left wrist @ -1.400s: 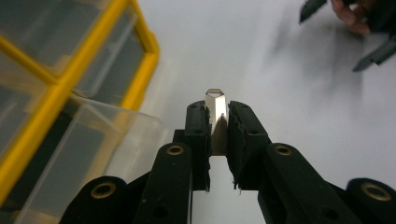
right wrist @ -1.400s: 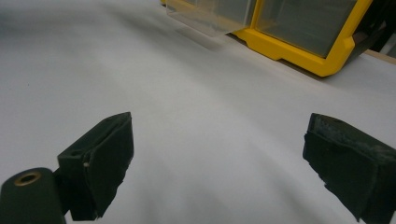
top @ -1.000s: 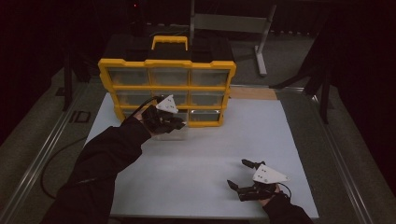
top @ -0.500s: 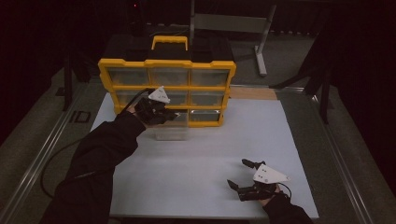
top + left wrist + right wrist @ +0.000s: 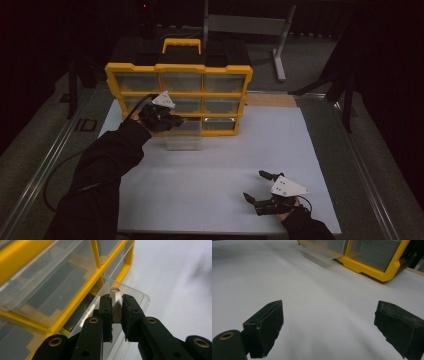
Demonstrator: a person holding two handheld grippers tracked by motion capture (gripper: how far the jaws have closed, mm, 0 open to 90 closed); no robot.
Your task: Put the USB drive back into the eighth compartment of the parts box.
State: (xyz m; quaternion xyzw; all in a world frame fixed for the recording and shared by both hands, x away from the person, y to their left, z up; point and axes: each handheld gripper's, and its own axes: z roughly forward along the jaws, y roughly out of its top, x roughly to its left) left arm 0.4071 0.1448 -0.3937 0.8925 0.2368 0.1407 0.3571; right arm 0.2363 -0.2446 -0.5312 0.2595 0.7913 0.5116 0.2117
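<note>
**Left gripper clamped on a clear drawer's tab, right gripper idle and wide**

From the high view, a yellow organizer [image 5: 178, 98] with clear drawers stands upright at the far side of the white tabletop [image 5: 220, 175], a handle on top. The left gripper [image 5: 176, 120] sits at the bottom row, at a clear drawer [image 5: 184, 135] that juts out of the frame toward the person, its front end over the tabletop. The black sleeve reaches in from the lower left. The right gripper [image 5: 255, 186] lies near the front edge, well apart from the organizer, its jaws spread with nothing between them.

In the left gripper view, the left gripper [image 5: 116, 312] has its two black jaws pinched on a small transparent tab at the front of the clear drawer [image 5: 130, 293]. The yellow organizer [image 5: 75, 297] fills the left side, and the drawer sticks out of its lower slot at a slant.

In the right gripper view, the right gripper [image 5: 328, 322] stands wide open just above the bare tabletop [image 5: 312, 295]. The organizer [image 5: 372, 265] sits beyond, the pulled-out drawer [image 5: 322, 251] blurred at its foot.
</note>
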